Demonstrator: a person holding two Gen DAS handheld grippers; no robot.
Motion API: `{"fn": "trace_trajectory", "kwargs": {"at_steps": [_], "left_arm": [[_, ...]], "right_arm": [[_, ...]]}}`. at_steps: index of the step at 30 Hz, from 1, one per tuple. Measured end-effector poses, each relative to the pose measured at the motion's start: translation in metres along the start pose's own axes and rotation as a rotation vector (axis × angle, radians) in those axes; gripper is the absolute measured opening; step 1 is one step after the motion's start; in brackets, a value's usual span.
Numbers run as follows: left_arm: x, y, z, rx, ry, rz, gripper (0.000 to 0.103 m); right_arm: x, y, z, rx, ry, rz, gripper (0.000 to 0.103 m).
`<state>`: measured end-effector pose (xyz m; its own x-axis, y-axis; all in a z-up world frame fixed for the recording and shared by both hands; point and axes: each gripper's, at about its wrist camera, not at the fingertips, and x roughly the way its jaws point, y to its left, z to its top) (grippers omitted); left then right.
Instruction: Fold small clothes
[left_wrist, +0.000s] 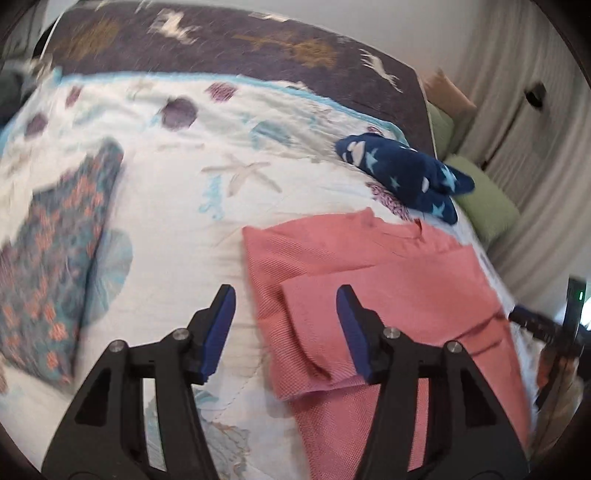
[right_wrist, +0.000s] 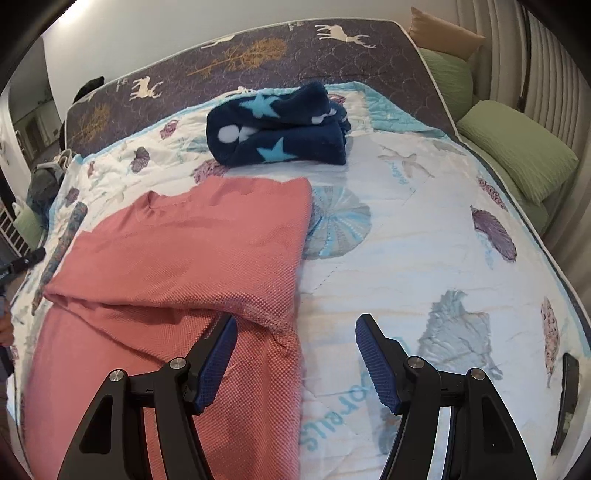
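A salmon-pink knit top lies flat on the bed quilt, with a sleeve folded inward over its body. My left gripper hovers open over the top's left edge and that folded sleeve; its blue pads touch no cloth. In the right wrist view the same top fills the left half. My right gripper stands open above the top's right edge, one finger over pink cloth, the other over the quilt. Nothing is held.
A navy fleece bundle with light-blue stars sits beyond the top's collar. A folded floral garment lies at the left. Green pillows line the right side. A dark flat device rests near the bed's right edge.
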<state>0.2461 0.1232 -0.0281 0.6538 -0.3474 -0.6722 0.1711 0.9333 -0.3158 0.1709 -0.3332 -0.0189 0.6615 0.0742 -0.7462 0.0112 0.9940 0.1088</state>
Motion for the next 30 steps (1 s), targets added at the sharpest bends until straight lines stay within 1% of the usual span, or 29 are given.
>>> {"fn": "trace_trajectory", "kwargs": {"at_steps": [1, 3, 6, 7, 8, 9, 10, 11, 12, 13, 14, 16, 18, 21, 22, 23, 24, 25, 27, 28, 30], "left_arm": [[0.004, 0.002, 0.001, -0.013, 0.012, -0.002, 0.057], [0.012, 0.0, 0.002, -0.004, 0.024, 0.016, 0.057], [0.025, -0.015, 0.004, 0.054, 0.045, -0.006, 0.057], [0.033, -0.022, 0.004, 0.084, 0.059, 0.002, 0.057], [0.039, -0.026, 0.004, 0.107, 0.071, 0.019, 0.047], [0.049, -0.03, 0.004, 0.133, 0.088, 0.065, 0.031], [0.056, -0.032, 0.003, 0.134, 0.11, 0.077, 0.006], [0.057, -0.033, 0.003, 0.124, 0.116, 0.074, 0.005], [0.053, -0.037, 0.003, 0.129, 0.082, 0.071, 0.005], [0.044, -0.044, 0.003, 0.159, 0.041, 0.067, 0.005], [0.034, -0.049, 0.004, 0.185, -0.006, 0.076, 0.005], [0.02, -0.052, 0.011, 0.199, -0.067, 0.096, 0.005], [0.017, -0.045, 0.021, 0.193, -0.077, 0.105, 0.006], [0.021, -0.034, 0.027, 0.181, -0.052, 0.126, 0.011], [0.024, -0.029, 0.027, 0.169, -0.041, 0.113, 0.018], [0.026, -0.026, 0.027, 0.16, -0.021, 0.097, 0.041], [0.031, -0.021, 0.026, 0.143, 0.006, 0.093, 0.056], [0.035, -0.016, 0.025, 0.126, 0.022, 0.11, 0.073], [0.042, -0.012, 0.022, 0.124, 0.033, 0.139, 0.075], [0.049, -0.008, 0.023, 0.12, 0.055, 0.152, 0.075], [0.062, -0.001, 0.025, 0.091, 0.09, 0.153, 0.075]], "right_arm": [[-0.001, 0.0, 0.002, 0.001, -0.003, -0.001, 0.068], [-0.001, 0.003, 0.005, 0.002, -0.011, 0.004, 0.068], [0.001, 0.01, 0.01, -0.003, -0.021, 0.025, 0.068], [0.003, 0.011, 0.011, -0.005, -0.02, 0.03, 0.068], [0.005, 0.012, 0.013, -0.007, -0.018, 0.033, 0.068], [0.009, 0.013, 0.015, -0.001, -0.013, 0.034, 0.068], [0.014, 0.011, 0.017, 0.014, -0.006, 0.037, 0.068], [0.016, 0.01, 0.018, 0.027, -0.001, 0.043, 0.068], [0.018, 0.008, 0.019, 0.048, 0.004, 0.057, 0.068], [0.019, 0.006, 0.02, 0.062, 0.007, 0.069, 0.068], [0.02, 0.004, 0.022, 0.073, 0.007, 0.079, 0.068], [0.023, 0.001, 0.026, 0.076, 0.004, 0.082, 0.068], [0.027, -0.002, 0.031, 0.078, 0.004, 0.077, 0.068], [0.037, -0.011, 0.044, 0.121, 0.012, 0.121, 0.068], [0.041, -0.015, 0.048, 0.136, 0.017, 0.137, 0.068], [0.046, -0.018, 0.052, 0.149, 0.023, 0.151, 0.068], [0.052, -0.021, 0.057, 0.159, 0.032, 0.157, 0.069], [0.058, -0.022, 0.062, 0.161, 0.041, 0.151, 0.069], [0.071, -0.024, 0.069, 0.154, 0.058, 0.133, 0.069], [0.077, -0.025, 0.071, 0.153, 0.065, 0.129, 0.069], [0.089, -0.026, 0.076, 0.161, 0.084, 0.138, 0.069]]}}
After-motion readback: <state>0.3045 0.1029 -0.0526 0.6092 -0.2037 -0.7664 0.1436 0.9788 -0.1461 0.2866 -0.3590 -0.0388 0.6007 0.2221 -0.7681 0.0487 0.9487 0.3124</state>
